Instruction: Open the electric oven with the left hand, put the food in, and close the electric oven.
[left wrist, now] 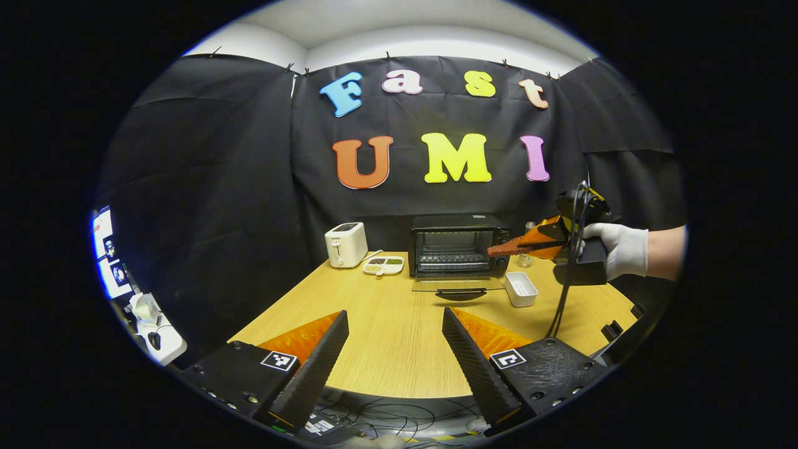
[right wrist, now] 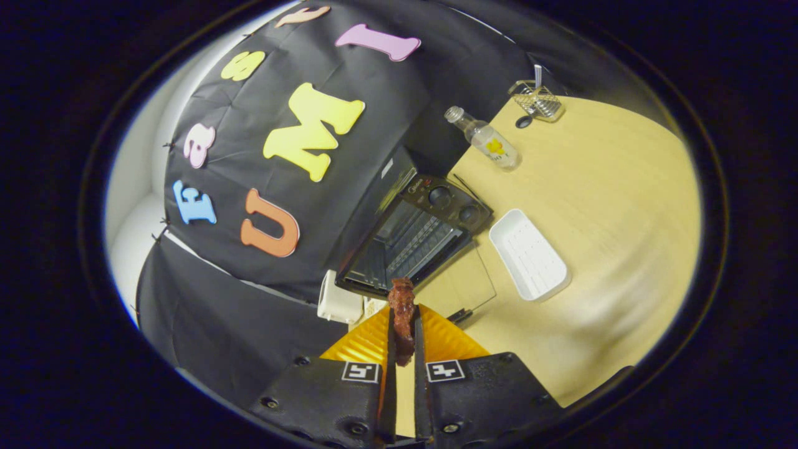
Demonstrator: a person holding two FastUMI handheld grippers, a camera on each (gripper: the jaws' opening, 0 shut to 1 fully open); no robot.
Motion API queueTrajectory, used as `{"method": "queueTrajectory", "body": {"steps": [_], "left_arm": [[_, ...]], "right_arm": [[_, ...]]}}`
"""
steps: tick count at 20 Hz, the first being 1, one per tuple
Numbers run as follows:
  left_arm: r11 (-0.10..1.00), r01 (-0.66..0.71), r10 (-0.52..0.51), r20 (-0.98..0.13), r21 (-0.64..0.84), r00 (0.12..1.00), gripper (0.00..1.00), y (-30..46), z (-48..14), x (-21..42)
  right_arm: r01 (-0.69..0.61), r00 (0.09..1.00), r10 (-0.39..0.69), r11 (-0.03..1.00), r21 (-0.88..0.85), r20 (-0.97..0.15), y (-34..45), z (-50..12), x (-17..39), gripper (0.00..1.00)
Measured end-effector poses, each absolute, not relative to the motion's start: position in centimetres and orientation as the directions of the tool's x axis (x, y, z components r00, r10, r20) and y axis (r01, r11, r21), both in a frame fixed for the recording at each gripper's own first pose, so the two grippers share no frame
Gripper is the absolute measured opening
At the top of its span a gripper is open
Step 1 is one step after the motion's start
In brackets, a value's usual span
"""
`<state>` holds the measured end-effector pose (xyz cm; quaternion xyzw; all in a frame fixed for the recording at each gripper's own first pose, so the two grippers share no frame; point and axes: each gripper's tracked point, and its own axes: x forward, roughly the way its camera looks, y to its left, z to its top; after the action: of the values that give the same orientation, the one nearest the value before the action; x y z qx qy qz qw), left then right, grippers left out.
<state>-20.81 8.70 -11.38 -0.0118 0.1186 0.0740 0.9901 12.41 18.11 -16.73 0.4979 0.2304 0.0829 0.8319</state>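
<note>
Right gripper clamping food lengthwise, toward open oven.

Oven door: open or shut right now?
Open. The oven door lies folded down flat on the table, and the rack inside is exposed.

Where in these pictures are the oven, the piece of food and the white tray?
electric oven [left wrist: 454,251], left gripper view, on the wire rack inside its open front.
food [right wrist: 403,312], right gripper view, on the middle of the reddish strip clamped between the fingers.
white tray [right wrist: 530,255], right gripper view, on its ribbed floor.
</note>
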Motion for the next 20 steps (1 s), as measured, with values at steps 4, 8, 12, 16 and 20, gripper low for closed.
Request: {"method": "queueTrajectory", "body": {"steps": [4,8,12,16,20], "left_arm": [[0.984,-0.178,0.168,-0.26,-0.015,0.951,0.96,10.0,-11.9,-21.2],[0.975,-0.22,0.209,-0.278,-0.008,0.938,0.97,11.7,-11.8,-20.9],[0.959,-0.283,0.272,-0.272,-0.004,0.923,0.96,13.9,-10.9,-20.1],[0.945,-0.327,0.311,-0.3,-0.004,0.902,0.96,15.4,-10.9,-19.1],[0.939,-0.345,0.32,-0.328,-0.019,0.889,0.96,16.3,-10.9,-18.1]], "right_arm": [[0.093,0.896,0.348,0.457,0.885,-0.274,21.5,-16.9,16.8,0.14],[0.123,0.912,0.305,0.437,0.891,-0.275,22.9,-18.1,21.8,0.14],[0.126,0.921,0.271,0.472,0.873,-0.279,24.8,-19.3,26.6,0.14],[0.144,0.944,0.203,0.457,0.878,-0.26,26.2,-19.9,31.4,0.14],[0.151,0.966,0.11,0.49,0.858,-0.234,25.9,-20.6,34.9,0.15]]}}
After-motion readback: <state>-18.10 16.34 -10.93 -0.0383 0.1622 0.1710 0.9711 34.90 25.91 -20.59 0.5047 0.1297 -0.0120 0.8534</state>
